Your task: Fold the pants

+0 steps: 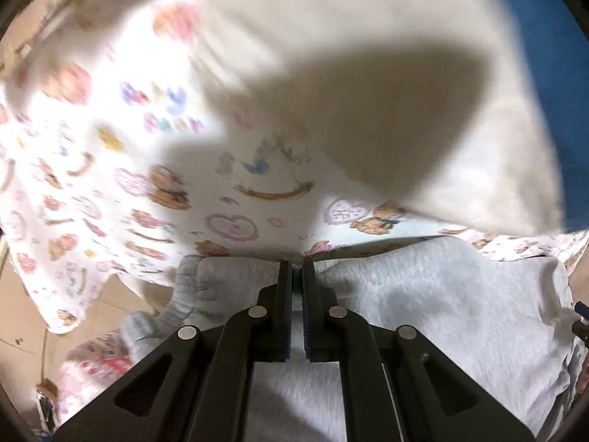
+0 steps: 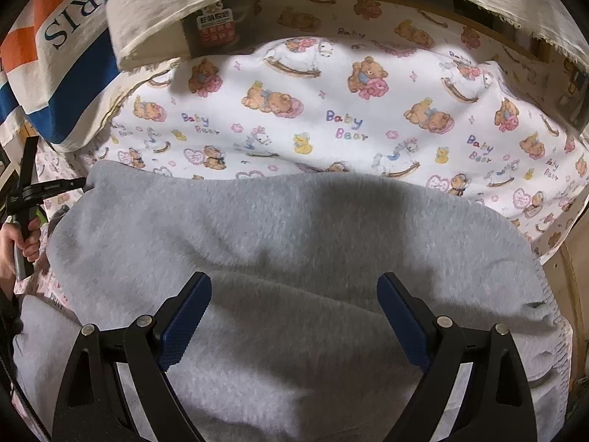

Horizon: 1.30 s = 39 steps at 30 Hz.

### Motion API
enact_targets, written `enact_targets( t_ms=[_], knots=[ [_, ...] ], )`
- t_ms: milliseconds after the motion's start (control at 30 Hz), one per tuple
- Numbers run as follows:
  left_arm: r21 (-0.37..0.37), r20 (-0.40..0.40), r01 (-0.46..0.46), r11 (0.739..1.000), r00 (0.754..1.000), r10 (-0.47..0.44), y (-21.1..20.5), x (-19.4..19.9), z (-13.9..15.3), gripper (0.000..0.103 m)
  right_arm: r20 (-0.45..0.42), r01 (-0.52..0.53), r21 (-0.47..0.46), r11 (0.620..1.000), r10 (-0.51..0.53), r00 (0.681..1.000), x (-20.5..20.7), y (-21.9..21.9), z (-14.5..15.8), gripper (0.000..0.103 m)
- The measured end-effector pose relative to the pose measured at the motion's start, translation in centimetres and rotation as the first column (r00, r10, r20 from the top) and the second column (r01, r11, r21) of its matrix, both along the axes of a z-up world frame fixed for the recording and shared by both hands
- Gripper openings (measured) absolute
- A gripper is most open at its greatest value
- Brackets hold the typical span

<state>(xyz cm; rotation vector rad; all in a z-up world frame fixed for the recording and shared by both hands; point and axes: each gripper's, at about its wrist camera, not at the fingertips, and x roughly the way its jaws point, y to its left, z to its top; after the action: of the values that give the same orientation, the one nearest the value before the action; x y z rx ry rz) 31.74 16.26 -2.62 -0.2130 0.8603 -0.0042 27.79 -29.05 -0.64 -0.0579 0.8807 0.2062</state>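
Note:
Fluffy grey pants lie on a white sheet printed with bears and hearts. In the left wrist view my left gripper has its pads together at the pants' far edge, and the grey fabric looks pinched between the tips; a ribbed hem bunches just to their left. In the right wrist view the pants spread wide below my right gripper, which stands open above them with nothing between its blue pads. At that view's far left a hand holds the left gripper's handle, its fingertips hidden.
A cream cloth with a blue part hangs over the far side of the sheet. A blue, orange and white lettered towel lies at the back left. Wooden boards edge the right side. Brown floor shows at the left.

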Motion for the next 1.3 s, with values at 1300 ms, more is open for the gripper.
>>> enact_targets(
  t_ms=[1300],
  knots=[
    [0.125, 0.239, -0.175, 0.977, 0.961, 0.142, -1.6, -25.0, 0.8, 0.0, -0.109, 0.202, 0.312, 0.928, -0.176, 0.978, 5.3, 6.1, -0.9, 0.09]
  ],
)
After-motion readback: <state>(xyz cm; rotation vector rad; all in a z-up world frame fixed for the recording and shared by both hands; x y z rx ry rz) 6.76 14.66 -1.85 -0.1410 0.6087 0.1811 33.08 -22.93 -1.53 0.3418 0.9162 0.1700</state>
